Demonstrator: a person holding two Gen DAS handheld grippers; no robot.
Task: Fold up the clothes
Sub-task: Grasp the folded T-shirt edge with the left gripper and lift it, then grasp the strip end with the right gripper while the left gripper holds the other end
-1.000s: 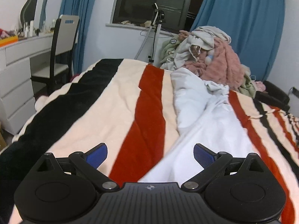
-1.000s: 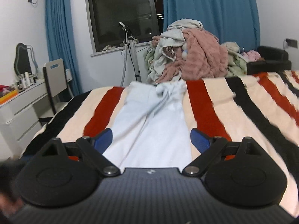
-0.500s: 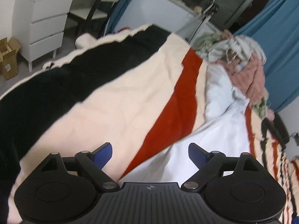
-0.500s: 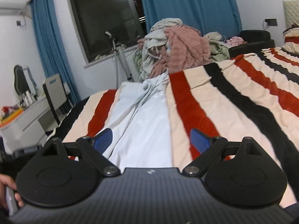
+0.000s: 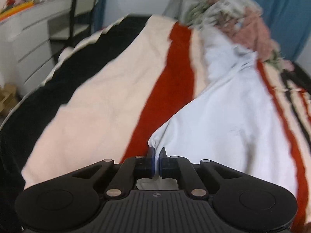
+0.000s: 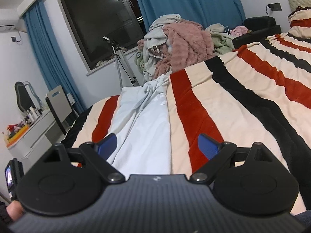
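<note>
While left gripper [image 5: 155, 160] pinches white garment [image 5: 229, 120] near corner, right gripper [image 6: 156, 145] hangs wide over it; garment runs lengthwise away.

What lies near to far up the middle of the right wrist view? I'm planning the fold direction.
Open right gripper → pale blue-white garment on the striped blanket → heap of pink and grey clothes → blue curtain.

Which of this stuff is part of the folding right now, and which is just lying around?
In the job:
white garment, corner pinched by left gripper
right gripper, open above it
striped blanket underneath

Lying about:
clothes pile
tripod
chair
dresser
</note>
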